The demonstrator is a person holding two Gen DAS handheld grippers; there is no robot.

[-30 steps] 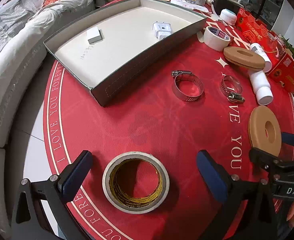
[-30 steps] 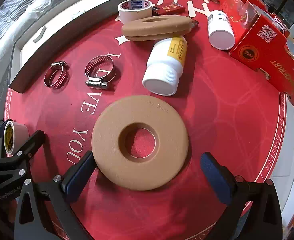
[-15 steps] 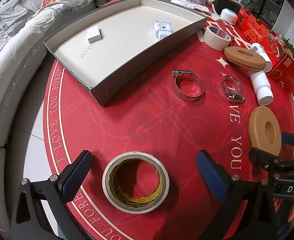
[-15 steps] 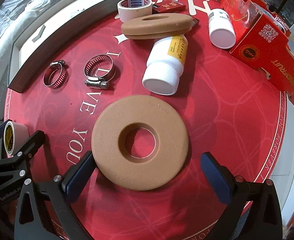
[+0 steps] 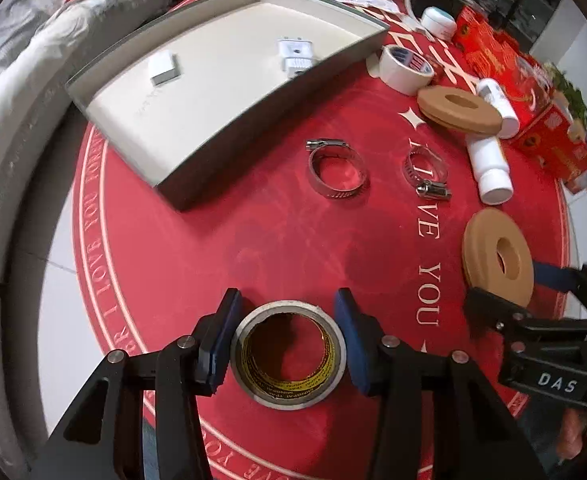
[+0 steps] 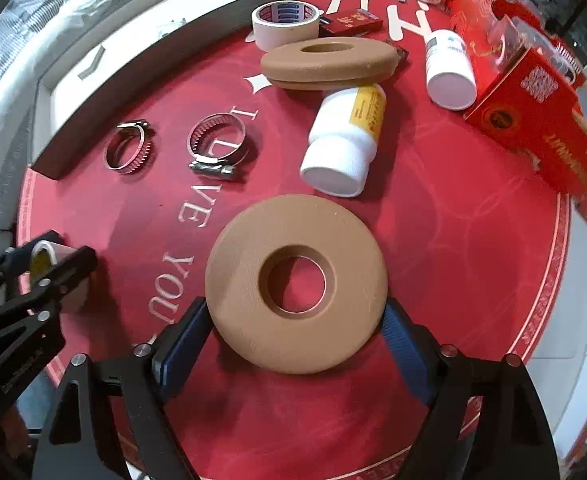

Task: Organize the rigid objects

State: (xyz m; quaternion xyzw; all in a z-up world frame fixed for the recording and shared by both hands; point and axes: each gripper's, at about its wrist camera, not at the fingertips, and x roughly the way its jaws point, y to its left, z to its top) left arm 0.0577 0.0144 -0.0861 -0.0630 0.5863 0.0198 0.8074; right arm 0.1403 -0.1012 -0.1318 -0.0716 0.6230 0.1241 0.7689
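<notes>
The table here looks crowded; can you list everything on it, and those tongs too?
Tablecloth: one, red, covers the table.
Tray: one, grey with cream floor, far left; two small white items inside.
Tape roll: one, cream, between left tongs.
Tape roll, white: one, beside tray.
Hose clamps: two, silver, centre.
Foam rings: two, tan; one between right tongs, one farther back.
Bottles: two, white, lying down.
Red boxes: several, right edge.
Left tongs: black with blue pads, just been closing round tape.
Right tongs: same, just been closing round ring.
</notes>
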